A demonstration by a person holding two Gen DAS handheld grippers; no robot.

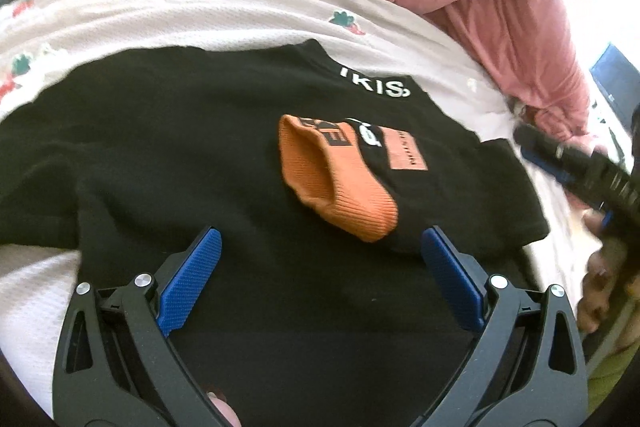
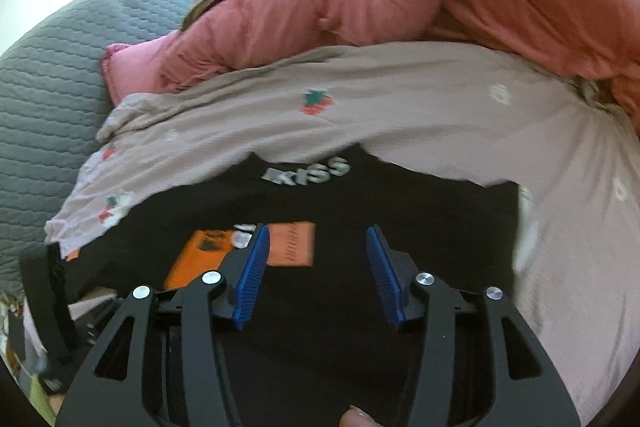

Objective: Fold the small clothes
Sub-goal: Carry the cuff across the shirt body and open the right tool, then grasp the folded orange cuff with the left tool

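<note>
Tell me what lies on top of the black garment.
An orange ribbed cuff, apparently a folded-over sleeve end, lies on the black garment, partly covering its printed chest graphics. A pale strawberry-print cloth spreads underneath. Whatever lies under the cuff is hidden.

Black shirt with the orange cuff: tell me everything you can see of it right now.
The black shirt lies spread flat on a strawberry-print sheet, collar lettering away from the cameras. It looks like soft knit. One orange ribbed cuff is folded across its chest beside a pink patch. Both hand-held grippers hover open above it, not gripping.
</note>
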